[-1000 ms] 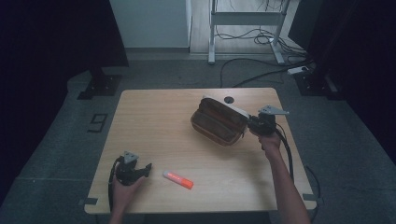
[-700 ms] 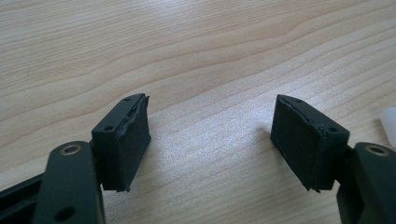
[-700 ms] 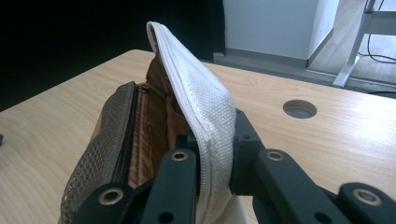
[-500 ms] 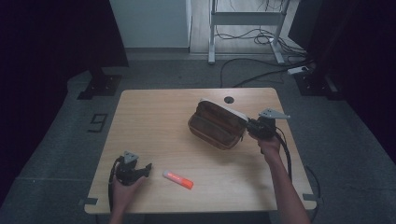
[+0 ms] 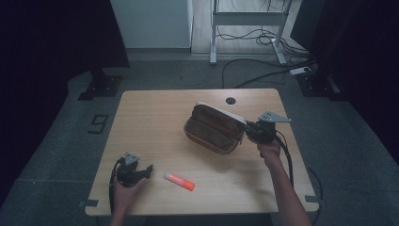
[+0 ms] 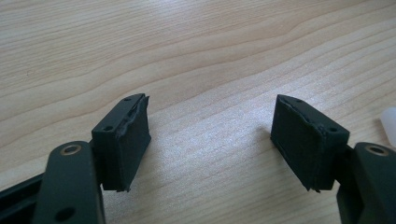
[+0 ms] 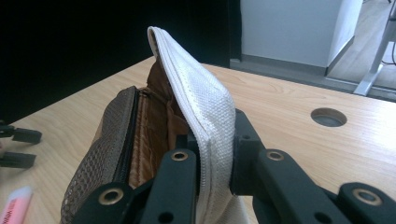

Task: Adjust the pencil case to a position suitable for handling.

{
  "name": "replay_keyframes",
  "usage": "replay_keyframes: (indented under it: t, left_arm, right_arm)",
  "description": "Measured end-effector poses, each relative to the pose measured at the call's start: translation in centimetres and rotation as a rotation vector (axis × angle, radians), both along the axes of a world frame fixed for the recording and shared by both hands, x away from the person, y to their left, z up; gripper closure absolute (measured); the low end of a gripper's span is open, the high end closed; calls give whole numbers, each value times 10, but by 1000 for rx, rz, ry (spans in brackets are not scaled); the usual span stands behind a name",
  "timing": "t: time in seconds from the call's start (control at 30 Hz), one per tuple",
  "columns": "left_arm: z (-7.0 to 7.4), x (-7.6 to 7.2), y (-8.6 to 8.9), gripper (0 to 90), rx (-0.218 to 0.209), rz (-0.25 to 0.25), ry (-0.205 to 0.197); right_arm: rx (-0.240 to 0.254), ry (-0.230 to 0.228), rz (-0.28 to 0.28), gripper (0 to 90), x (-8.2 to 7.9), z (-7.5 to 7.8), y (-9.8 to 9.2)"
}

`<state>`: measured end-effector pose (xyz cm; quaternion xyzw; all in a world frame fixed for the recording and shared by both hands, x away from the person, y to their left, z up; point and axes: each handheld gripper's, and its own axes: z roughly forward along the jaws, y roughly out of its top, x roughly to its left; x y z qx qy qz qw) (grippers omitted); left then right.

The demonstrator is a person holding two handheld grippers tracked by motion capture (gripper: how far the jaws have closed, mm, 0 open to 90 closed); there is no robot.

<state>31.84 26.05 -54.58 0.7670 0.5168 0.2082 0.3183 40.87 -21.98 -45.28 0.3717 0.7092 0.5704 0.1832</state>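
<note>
The jaws of the left gripper [image 5: 149, 170] stand wide apart over bare wood near the desk's [image 5: 155, 117] front left corner, and in its own view a white end at the right edge, cut off, is too little to identify, while the marker [image 5: 179, 181] lies just right of that gripper. Right of centre the pouch [image 5: 212, 132] lies open, its white flap [image 7: 201, 93] pinched in the closed jaws of the right gripper [image 7: 212, 156], which hide the flap's lower edge. The desk is pale wood with a cable hole [image 5: 230, 100], on a grey floor [image 5: 357, 141] with dark surroundings hard to make out.
</note>
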Motion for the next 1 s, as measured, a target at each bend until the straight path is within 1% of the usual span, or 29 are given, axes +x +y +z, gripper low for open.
replay_keyframes:
  t: [0.17, 0.33, 0.77, 0.93, 1.0]
  left_arm:
    - [0, 0, 0, 276, 0, 0, 1]
    - [0, 0, 0, 276, 0, 0, 0]
    - [0, 0, 0, 276, 1, -1, 1]
    - [0, 0, 0, 276, 0, -1, 0]
    - [0, 0, 0, 276, 0, 0, 0]
  right_arm:
    - [4, -7, 12, 805, -5, 1, 4]
    - [9, -7, 22, 805, -10, -1, 7]
    - [-26, -8, 50, 805, -19, -2, 17]
    - [-34, -5, 54, 805, -20, -5, 20]
    - [-35, 3, 53, 804, -20, -8, 21]
